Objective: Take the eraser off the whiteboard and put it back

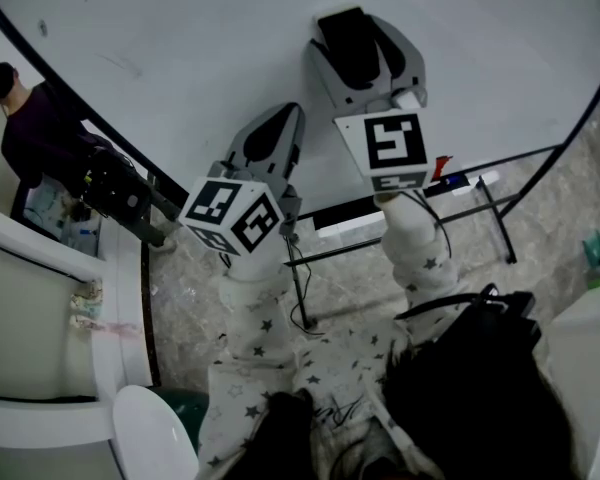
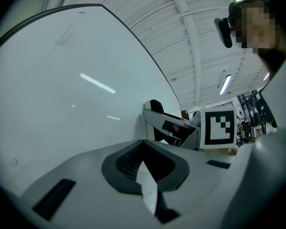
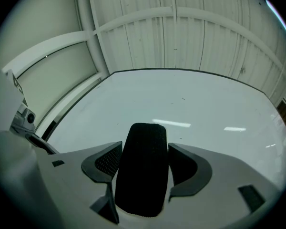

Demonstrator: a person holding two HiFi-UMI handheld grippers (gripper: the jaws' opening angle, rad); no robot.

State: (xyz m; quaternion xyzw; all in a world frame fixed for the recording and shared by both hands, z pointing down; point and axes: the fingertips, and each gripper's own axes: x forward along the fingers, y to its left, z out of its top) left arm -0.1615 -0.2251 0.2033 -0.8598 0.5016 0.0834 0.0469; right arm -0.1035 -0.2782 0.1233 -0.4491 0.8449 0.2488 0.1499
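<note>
The black eraser [image 1: 348,46] sits between the jaws of my right gripper [image 1: 365,23], close against the whiteboard [image 1: 180,38]. In the right gripper view the eraser [image 3: 143,171] fills the gap, both dark pads lie against its sides, and the whiteboard [image 3: 205,109] spreads beyond it. My left gripper [image 1: 283,116] hangs lower and to the left, its tip near the board, jaws together and holding nothing. The left gripper view shows its own jaws [image 2: 145,149] shut, with the right gripper [image 2: 157,116] and the eraser's black end [image 2: 155,105] further along the whiteboard [image 2: 62,89].
Below the board runs its tray [image 1: 420,203] with markers [image 1: 450,180], above thin stand legs [image 1: 300,278]. A person [image 1: 35,128] stands at the far left by dark equipment. A black bag [image 1: 480,378] hangs at my front right, and a white rounded seat [image 1: 150,438] is at lower left.
</note>
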